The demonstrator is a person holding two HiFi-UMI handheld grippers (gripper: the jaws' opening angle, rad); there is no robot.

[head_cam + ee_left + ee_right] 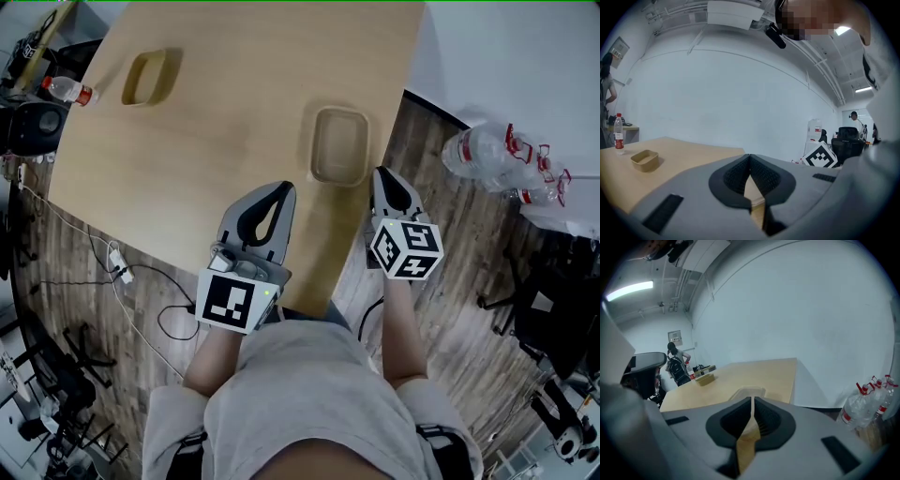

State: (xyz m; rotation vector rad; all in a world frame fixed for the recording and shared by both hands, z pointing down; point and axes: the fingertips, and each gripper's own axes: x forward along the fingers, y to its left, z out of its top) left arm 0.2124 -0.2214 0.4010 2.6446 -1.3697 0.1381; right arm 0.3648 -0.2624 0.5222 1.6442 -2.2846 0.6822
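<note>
Left gripper [279, 190] jaws clenched, empty; right gripper [384, 178] likewise, beside shallow tan rectangular container [339, 145]

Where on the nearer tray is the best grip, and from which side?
Probably the near rim wall of the tray, from above on the person's side: it sits upright and open-topped, with thin walls one jaw can drop inside. The right gripper, jaws shut and empty, is closest.

I'm looking at an office-like lab: a long wooden table [234, 94] at twelve o'clock, cables [112, 267] across wood flooring at nine, an office chair [847, 140], white walls, a strip light [629, 290] overhead.
</note>
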